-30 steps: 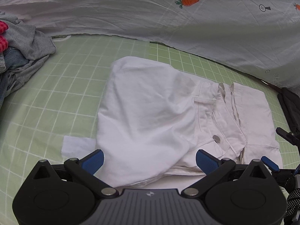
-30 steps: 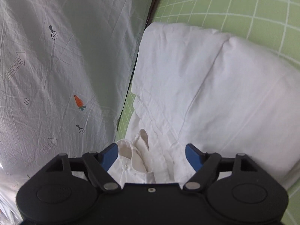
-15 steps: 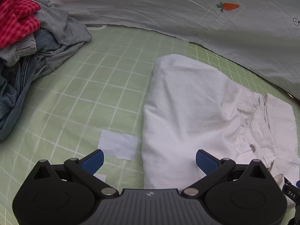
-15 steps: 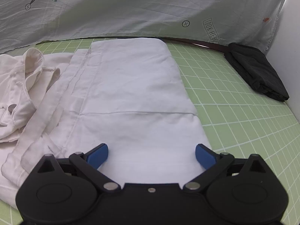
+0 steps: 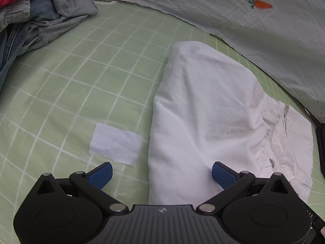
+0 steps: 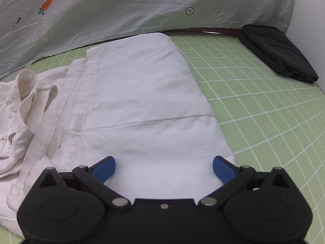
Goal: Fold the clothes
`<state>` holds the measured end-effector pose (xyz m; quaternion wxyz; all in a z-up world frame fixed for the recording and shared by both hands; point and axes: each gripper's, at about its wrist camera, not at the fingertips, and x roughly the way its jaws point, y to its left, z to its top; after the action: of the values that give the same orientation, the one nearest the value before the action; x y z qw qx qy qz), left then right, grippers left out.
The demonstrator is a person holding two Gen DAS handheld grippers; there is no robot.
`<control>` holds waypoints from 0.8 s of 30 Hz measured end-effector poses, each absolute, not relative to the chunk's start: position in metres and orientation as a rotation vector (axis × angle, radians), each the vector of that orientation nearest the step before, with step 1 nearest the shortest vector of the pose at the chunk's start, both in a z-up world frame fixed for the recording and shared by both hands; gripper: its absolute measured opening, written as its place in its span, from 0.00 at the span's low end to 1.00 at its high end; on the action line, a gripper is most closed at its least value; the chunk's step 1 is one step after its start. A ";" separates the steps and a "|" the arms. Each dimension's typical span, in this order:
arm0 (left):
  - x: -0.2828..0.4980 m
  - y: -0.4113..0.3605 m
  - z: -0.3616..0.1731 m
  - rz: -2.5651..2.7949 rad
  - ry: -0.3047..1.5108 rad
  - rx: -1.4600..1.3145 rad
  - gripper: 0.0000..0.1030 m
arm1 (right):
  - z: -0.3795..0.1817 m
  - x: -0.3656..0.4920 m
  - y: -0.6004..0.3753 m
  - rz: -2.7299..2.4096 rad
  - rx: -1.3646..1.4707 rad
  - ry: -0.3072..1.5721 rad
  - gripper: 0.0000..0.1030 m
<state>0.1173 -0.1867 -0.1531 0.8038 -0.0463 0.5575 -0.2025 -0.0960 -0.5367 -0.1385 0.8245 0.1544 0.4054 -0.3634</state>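
The white trousers [image 5: 203,109] lie partly folded on the green grid mat [image 5: 81,77], a soft, thick bundle of plain woven cotton. In the left wrist view the folded leg part forms a smooth rounded hump, while the waistband [image 5: 278,126] — with belt loops and a small metal button [image 5: 271,162] — lies rumpled at the right. In the right wrist view the fabric is flatter, a long rectangle crossed by one stitched seam.

The left gripper [image 5: 162,171] is spread wide, its ribbed blue pads clear of the cloth, straddling the trousers' left edge. The right gripper [image 6: 164,167] has just been opening and now stands fully spread above the near end of the trousers, pinching nothing.

A white paper-like rectangle [image 5: 115,144] lies flat just beside the trousers. A heap of grey, denim and red checked clothes [image 5: 38,18] sits at the far left; a folded black garment [image 6: 278,52], possibly knit, rests well apart at the right. A carrot-print sheet [image 6: 113,8] hangs behind.
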 end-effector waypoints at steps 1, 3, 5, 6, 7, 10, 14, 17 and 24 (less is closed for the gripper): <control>0.119 -0.188 -0.155 -0.437 1.199 -0.103 1.00 | -0.138 -0.096 -0.537 -0.771 0.328 0.865 1.00; 0.121 -0.189 -0.157 -0.441 1.205 -0.106 1.00 | -0.138 -0.095 -0.539 -0.766 0.333 0.873 1.00; 0.123 -0.192 -0.157 -0.444 1.203 -0.098 1.00 | -0.137 -0.094 -0.541 -0.761 0.339 0.884 1.00; 0.124 -0.193 -0.158 -0.445 1.203 -0.101 1.00 | -0.137 -0.093 -0.541 -0.760 0.343 0.890 1.00; 0.125 -0.194 -0.158 -0.445 1.203 -0.103 1.00 | -0.136 -0.093 -0.542 -0.758 0.346 0.895 1.00; 0.126 -0.199 -0.158 -0.456 1.199 -0.098 1.00 | -0.136 -0.093 -0.543 -0.756 0.348 0.903 1.00; 0.123 -0.201 -0.158 -0.485 1.190 -0.139 0.99 | -0.129 -0.096 -0.544 -0.782 0.343 0.899 1.00; 0.118 -0.200 -0.158 -0.501 1.175 -0.187 0.86 | -0.119 -0.110 -0.551 -0.843 0.373 0.843 1.00; 0.115 -0.186 -0.146 -0.449 1.146 -0.319 0.26 | -0.117 -0.149 -0.577 -0.931 0.513 0.790 1.00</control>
<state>0.1147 -0.1862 -0.1458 0.8046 -0.1490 0.5352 -0.2097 -0.1493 -0.5773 -0.1166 0.7889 0.2381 0.3666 -0.4321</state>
